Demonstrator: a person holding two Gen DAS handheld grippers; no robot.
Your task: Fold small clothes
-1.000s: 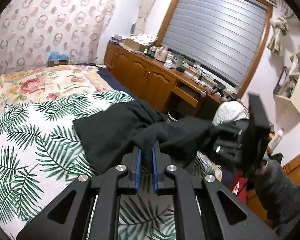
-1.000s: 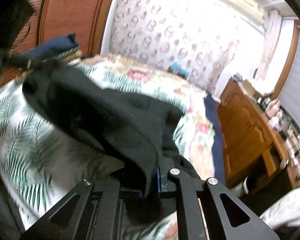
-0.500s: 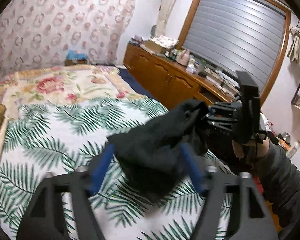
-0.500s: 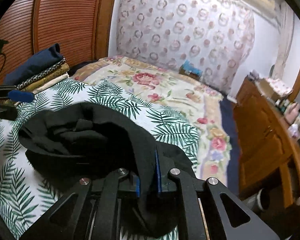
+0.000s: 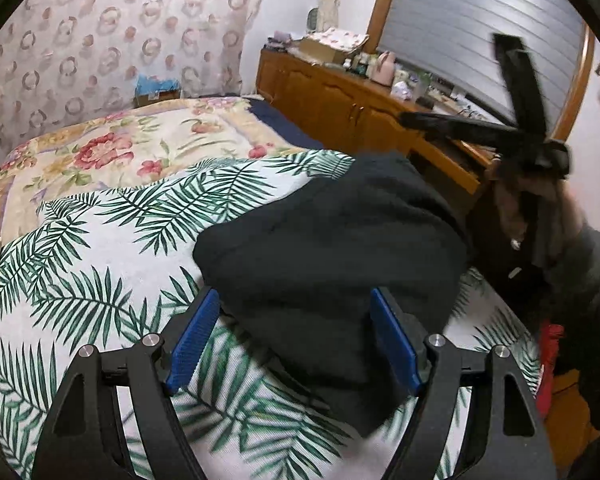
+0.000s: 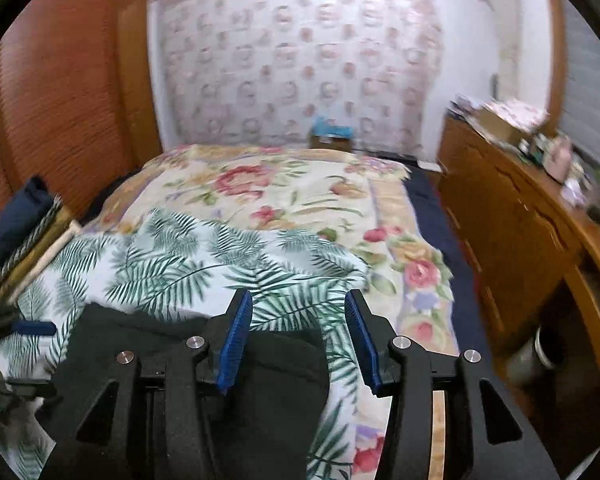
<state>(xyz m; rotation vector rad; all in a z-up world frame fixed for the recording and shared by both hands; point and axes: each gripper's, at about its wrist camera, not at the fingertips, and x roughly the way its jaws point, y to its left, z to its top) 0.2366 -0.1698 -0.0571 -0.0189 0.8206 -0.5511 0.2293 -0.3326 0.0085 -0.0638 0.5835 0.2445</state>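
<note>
A black garment (image 5: 332, 240) lies in a folded heap on the palm-leaf sheet (image 5: 100, 264). My left gripper (image 5: 294, 336) is open wide, its blue pads (image 5: 196, 336) on either side of the garment's near end without pressing it. The right gripper (image 5: 520, 136) appears blurred, raised at the upper right above the garment. In the right wrist view the right gripper (image 6: 299, 340) has its jaws opening; the garment (image 6: 268, 384) lies below and left of them, and no pad presses it. A blue pad (image 6: 32, 328) of the left gripper shows at the left edge.
A floral quilt (image 6: 292, 196) covers the far half of the bed. Folded textiles (image 6: 20, 232) are stacked at the bed's left side. A cluttered wooden dresser (image 6: 520, 240) runs along the right. A person's dark sleeve (image 5: 588, 280) is at the right.
Both grippers were shut on the black garment and have let it go. It now rests folded on the sheet. The right gripper has swung up and away to the right.
</note>
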